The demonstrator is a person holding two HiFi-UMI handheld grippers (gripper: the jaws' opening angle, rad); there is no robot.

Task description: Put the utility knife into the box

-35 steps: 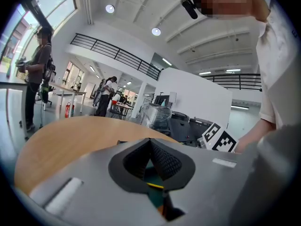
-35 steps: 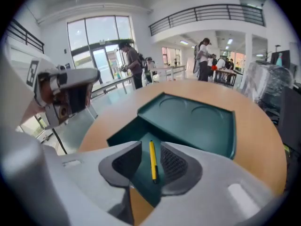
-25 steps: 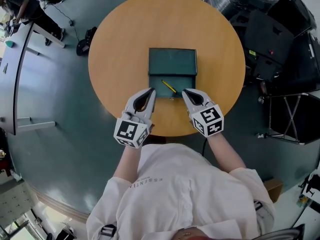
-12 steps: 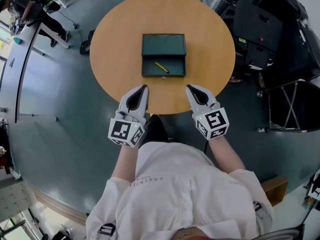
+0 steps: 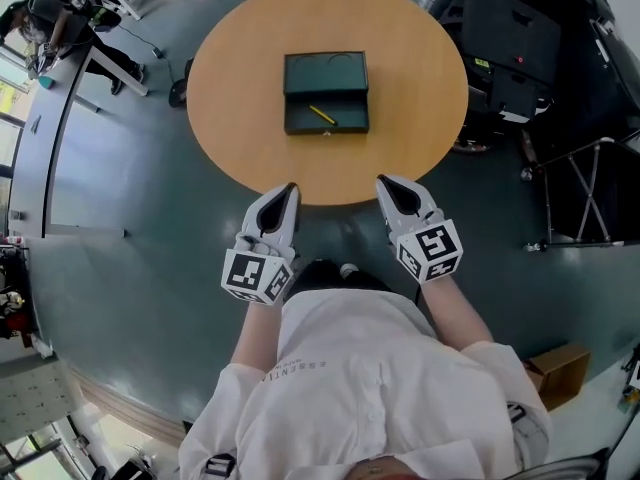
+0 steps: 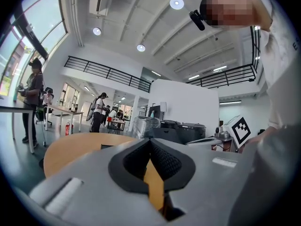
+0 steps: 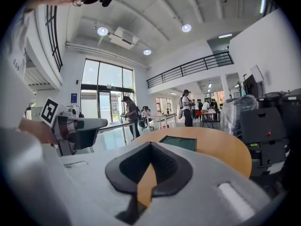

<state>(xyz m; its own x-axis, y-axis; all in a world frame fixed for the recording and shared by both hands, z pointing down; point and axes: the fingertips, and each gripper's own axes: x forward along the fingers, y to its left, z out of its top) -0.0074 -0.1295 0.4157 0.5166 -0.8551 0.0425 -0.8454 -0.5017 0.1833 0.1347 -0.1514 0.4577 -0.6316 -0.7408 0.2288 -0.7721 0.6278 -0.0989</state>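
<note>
Yellow utility knife [image 5: 322, 114] lies inside the open dark-green box [image 5: 326, 72] at the middle of the round wooden tabletop [image 5: 410, 78], with grey floor [image 5: 130, 198] all round. The left gripper [image 5: 289, 189] and right gripper [image 5: 384, 181], jaws pressed together and empty, have backed off past the tabletop's near edge since a second ago.

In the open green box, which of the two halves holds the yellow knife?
The lower half in the head view: the yellow utility knife lies slanted in it, while the upper half holds nothing.

A round wooden table [image 5: 410, 88] stands on a grey floor [image 5: 130, 168], black cases [image 5: 510, 38] beside it.
</note>
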